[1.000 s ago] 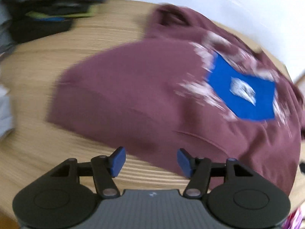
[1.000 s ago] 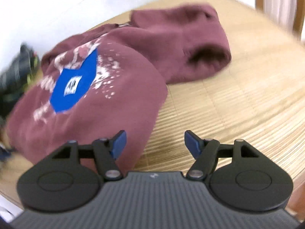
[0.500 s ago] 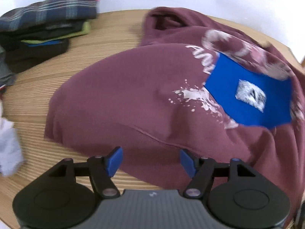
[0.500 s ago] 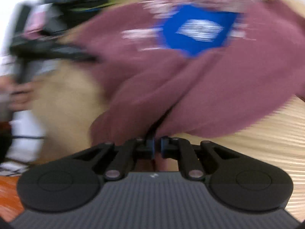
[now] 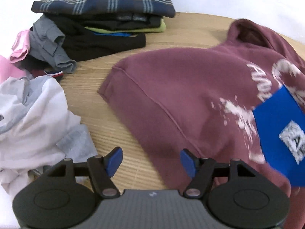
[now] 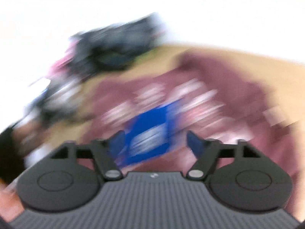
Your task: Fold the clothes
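A maroon hoodie point(image 5: 190, 87) with a blue patch point(image 5: 278, 133) and white print lies on the wooden table point(image 5: 95, 99). Its hood points to the far right. My left gripper point(image 5: 151, 160) is open and empty, just above the hoodie's near left edge. In the right wrist view, which is heavily blurred, my right gripper point(image 6: 154, 143) is open and empty above the hoodie point(image 6: 228, 99), over its blue patch point(image 6: 150, 135).
A stack of folded clothes topped by a plaid shirt point(image 5: 106, 3) stands at the back left. Crumpled grey point(image 5: 49, 43), pink point(image 5: 19, 45) and white garments point(image 5: 34, 118) lie at the left. A white wall is behind the table.
My right gripper was shut on the hoodie half a second ago and is now open, having let go and moved fast. My left gripper has swung left, bringing the clothes pile into view.
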A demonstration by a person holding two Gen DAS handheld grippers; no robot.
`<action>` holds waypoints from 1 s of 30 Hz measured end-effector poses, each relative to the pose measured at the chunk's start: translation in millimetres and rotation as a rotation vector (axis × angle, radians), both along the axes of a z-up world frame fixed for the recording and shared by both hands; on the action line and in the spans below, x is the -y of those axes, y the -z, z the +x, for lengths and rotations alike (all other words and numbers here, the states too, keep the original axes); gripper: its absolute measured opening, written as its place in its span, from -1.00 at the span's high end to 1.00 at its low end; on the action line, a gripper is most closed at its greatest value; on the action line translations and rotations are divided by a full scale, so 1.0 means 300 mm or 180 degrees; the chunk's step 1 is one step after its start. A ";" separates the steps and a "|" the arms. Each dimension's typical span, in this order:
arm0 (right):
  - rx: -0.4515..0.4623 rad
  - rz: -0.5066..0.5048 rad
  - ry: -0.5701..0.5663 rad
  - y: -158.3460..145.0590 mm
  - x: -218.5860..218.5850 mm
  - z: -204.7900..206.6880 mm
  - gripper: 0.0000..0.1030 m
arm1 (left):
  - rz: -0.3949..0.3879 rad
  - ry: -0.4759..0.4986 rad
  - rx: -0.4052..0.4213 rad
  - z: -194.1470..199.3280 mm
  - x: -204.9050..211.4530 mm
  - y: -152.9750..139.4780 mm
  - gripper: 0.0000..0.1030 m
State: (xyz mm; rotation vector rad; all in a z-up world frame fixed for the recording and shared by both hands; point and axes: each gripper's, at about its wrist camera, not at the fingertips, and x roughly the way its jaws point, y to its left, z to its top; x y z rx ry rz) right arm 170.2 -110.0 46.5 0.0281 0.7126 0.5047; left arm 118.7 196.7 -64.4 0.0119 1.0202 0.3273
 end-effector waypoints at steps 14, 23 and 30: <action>-0.0451 -0.0569 0.0451 0.453 0.226 0.962 -0.35 | 0.0488 -0.0219 -0.0284 0.203 0.095 0.101 -0.40; -0.0231 -0.1492 0.0804 0.439 0.416 0.799 0.74 | 0.0649 0.0155 -0.0197 0.387 0.222 0.083 -0.42; -0.0751 -0.1626 0.1860 0.384 0.816 0.529 0.68 | 0.0530 0.0709 -0.0099 0.507 0.384 0.081 -0.55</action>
